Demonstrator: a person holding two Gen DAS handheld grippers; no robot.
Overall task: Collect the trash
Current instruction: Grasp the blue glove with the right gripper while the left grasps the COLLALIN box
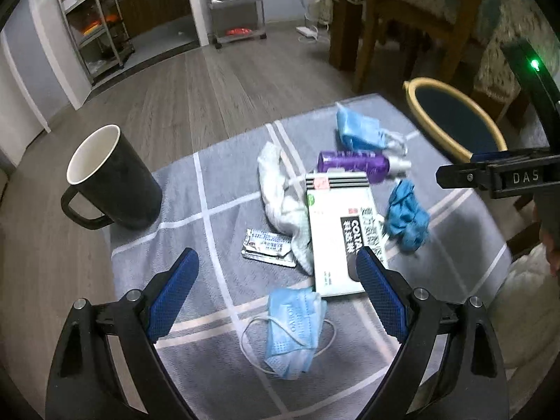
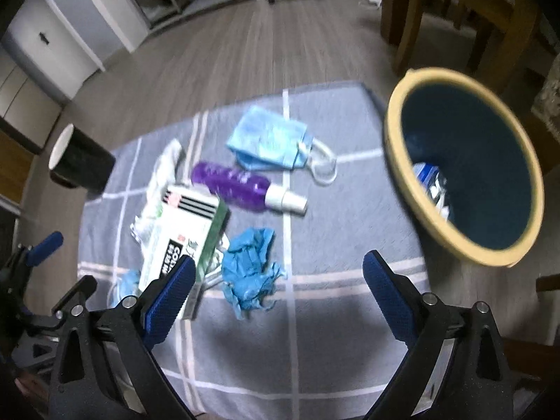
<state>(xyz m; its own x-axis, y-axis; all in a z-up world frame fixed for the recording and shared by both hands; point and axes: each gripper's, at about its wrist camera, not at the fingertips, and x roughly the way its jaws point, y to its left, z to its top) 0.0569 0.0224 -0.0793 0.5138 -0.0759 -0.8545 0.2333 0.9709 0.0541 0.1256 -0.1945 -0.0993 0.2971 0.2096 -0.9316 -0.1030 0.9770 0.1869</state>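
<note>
My left gripper (image 1: 276, 280) hangs tilted down over the bench (image 1: 455, 245), jaws released and holding nothing, with a blue face mask (image 1: 294, 329) lying between them and a white carton (image 1: 341, 231) just beyond. My right gripper (image 2: 280, 283) hovers likewise, jaws spread and bare, a crumpled blue glove (image 2: 250, 273) between them. Farther out lie a purple bottle (image 2: 234, 187), a second mask (image 2: 271, 143) and a white cloth (image 1: 280, 189). The bin (image 2: 393, 133) stands off the bench's right edge; a black mug (image 1: 112, 178) sits at the left edge
</note>
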